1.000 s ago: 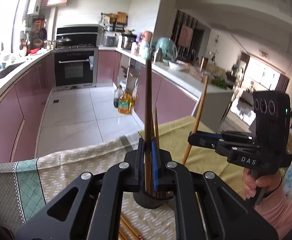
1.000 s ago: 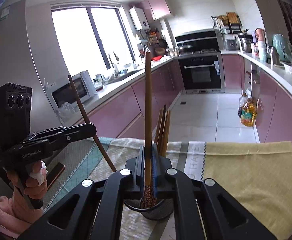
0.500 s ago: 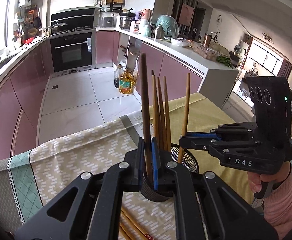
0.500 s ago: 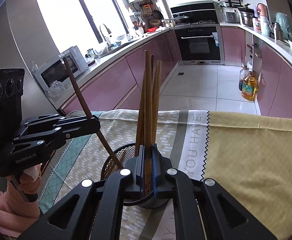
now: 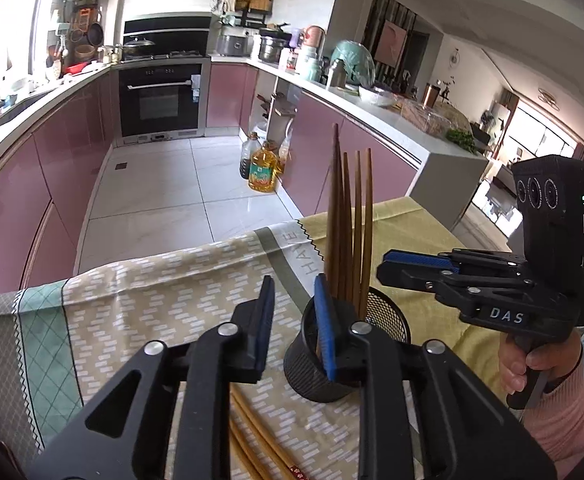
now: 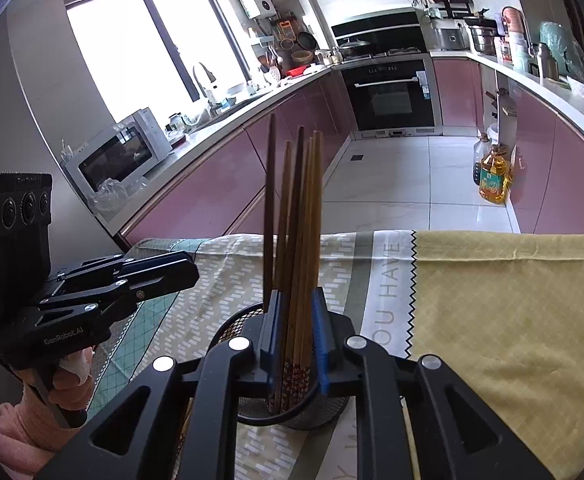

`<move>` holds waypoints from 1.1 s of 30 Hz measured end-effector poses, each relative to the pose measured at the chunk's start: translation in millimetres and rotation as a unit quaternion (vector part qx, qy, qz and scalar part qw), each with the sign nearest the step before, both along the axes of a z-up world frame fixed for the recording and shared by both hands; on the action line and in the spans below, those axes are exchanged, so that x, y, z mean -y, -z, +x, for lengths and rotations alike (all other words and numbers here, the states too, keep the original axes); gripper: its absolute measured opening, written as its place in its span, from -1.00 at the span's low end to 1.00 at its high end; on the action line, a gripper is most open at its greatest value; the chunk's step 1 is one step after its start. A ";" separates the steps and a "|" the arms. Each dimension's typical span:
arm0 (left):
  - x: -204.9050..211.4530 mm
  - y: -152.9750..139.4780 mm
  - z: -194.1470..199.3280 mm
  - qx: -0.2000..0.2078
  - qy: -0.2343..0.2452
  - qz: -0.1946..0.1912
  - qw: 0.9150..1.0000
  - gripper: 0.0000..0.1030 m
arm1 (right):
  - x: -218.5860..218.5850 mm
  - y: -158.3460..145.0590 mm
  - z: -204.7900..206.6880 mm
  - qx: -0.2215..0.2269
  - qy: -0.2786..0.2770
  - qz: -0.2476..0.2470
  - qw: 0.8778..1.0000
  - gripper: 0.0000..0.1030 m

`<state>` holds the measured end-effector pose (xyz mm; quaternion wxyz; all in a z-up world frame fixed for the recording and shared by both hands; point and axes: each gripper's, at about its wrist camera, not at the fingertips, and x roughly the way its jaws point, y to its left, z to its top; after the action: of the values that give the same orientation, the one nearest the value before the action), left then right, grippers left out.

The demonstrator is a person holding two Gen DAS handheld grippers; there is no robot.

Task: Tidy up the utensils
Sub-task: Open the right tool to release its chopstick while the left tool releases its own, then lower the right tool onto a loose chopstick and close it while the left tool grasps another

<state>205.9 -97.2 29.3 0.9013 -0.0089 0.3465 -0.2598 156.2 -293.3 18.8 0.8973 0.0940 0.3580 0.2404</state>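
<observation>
Chopsticks (image 5: pixel 348 224), standing in mesh holder (image 5: pixel 388 316) at lower centre of the left view, on clothed counter (image 5: pixel 152 288); more lie loose (image 5: pixel 252 432) below. Left gripper (image 5: pixel 292 320) apart, empty; right gripper (image 6: pixel 294 328) apart, straddling the bundle. Risk: either withdrawing finger catches sticks or rim, tipping the light holder.

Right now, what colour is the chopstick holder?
Black wire mesh holder, clearest in the right wrist view.
</observation>
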 end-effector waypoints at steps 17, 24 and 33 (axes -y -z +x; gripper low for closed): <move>-72.5 71.0 -59.1 -0.042 -0.078 0.044 0.995 0.10 | -73.1 41.0 -62.1 -0.023 -0.126 -0.037 0.991 -0.41; -73.1 107.8 -67.8 -0.082 -0.083 0.059 0.991 0.10 | -97.7 83.6 -59.5 -0.072 -0.120 -0.064 0.988 -0.41; -63.5 125.5 -73.1 -0.095 -0.074 0.077 0.990 0.10 | -108.8 100.5 -60.6 -0.085 -0.102 -0.073 0.988 -0.41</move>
<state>132.8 -33.7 -96.2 0.8791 0.0103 0.4477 -0.1629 95.6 -184.5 -81.7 0.8390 0.0111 0.4570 0.2952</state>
